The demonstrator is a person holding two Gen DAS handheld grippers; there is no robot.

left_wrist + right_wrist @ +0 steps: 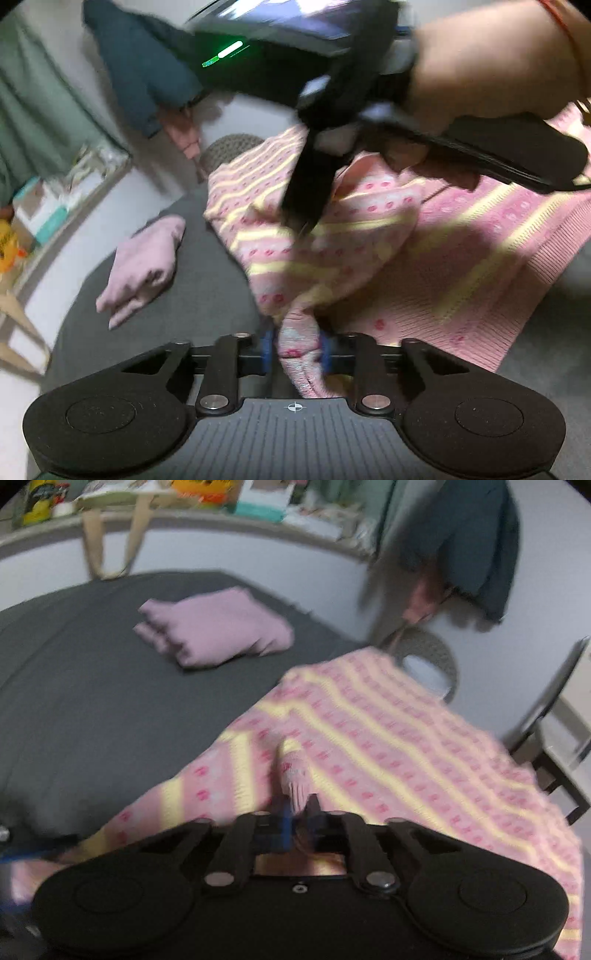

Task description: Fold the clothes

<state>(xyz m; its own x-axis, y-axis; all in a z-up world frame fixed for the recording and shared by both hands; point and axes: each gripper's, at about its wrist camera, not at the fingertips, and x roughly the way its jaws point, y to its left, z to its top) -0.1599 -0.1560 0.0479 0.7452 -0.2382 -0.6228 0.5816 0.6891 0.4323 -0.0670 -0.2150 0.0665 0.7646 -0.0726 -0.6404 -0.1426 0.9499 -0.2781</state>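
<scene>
Two grippers, left gripper point(297, 350) and right gripper point(300, 821), each pinching striped sweater point(388, 731).

A dark grey padded surface point(92, 701) is seen carrying two garments. A folded mauve garment point(218, 627) is laid flat on it, well apart from a pink-and-yellow striped knit point(388, 731), which is spread over its near part and partly lifted.

We find no legible text, label or number in either view. Packages point(207, 491) on the shelf point(184, 513) carry print too blurred to read.
</scene>
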